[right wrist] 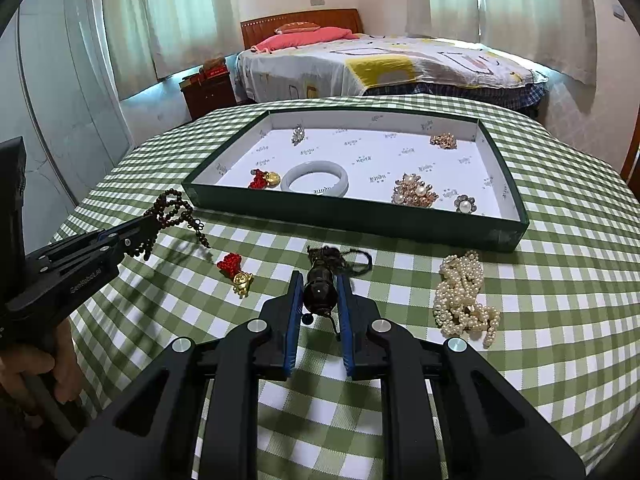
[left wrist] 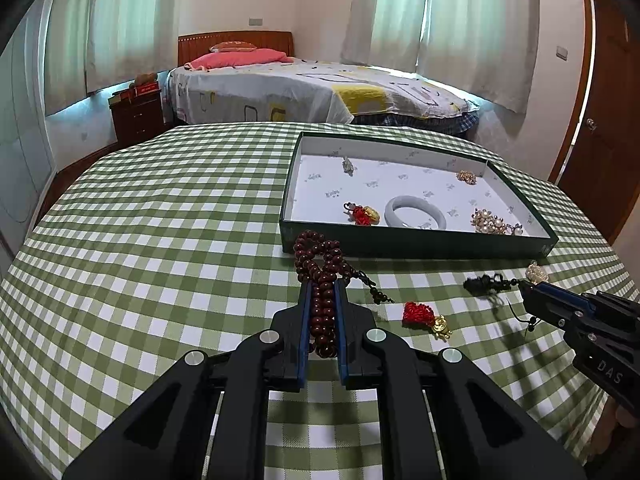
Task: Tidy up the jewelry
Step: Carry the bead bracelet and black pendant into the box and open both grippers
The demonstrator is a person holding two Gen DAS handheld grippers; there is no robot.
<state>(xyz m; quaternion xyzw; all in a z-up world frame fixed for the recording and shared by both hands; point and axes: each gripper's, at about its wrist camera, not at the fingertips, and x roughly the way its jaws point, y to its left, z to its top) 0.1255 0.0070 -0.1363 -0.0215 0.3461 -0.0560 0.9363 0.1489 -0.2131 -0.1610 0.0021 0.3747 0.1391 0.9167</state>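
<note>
My left gripper [left wrist: 322,285] is shut on a dark red bead bracelet [left wrist: 320,256] and holds it above the checked cloth, just before the green tray [left wrist: 420,242]; it also shows in the right wrist view [right wrist: 150,220]. My right gripper [right wrist: 319,276] is shut on a black bead pendant with a black cord [right wrist: 320,284], seen from the left wrist as well [left wrist: 486,283]. The tray [right wrist: 360,216] holds a pale jade bangle [right wrist: 315,178], a red-and-gold charm [right wrist: 262,179], pearl brooches [right wrist: 414,190] and small ornaments.
On the cloth lie a red-and-gold charm [right wrist: 236,272] between the grippers and a heap of pearl necklace [right wrist: 464,296] at the right. A bed [left wrist: 320,88] and a nightstand [left wrist: 136,112] stand beyond the table. A door [left wrist: 600,120] is at the right.
</note>
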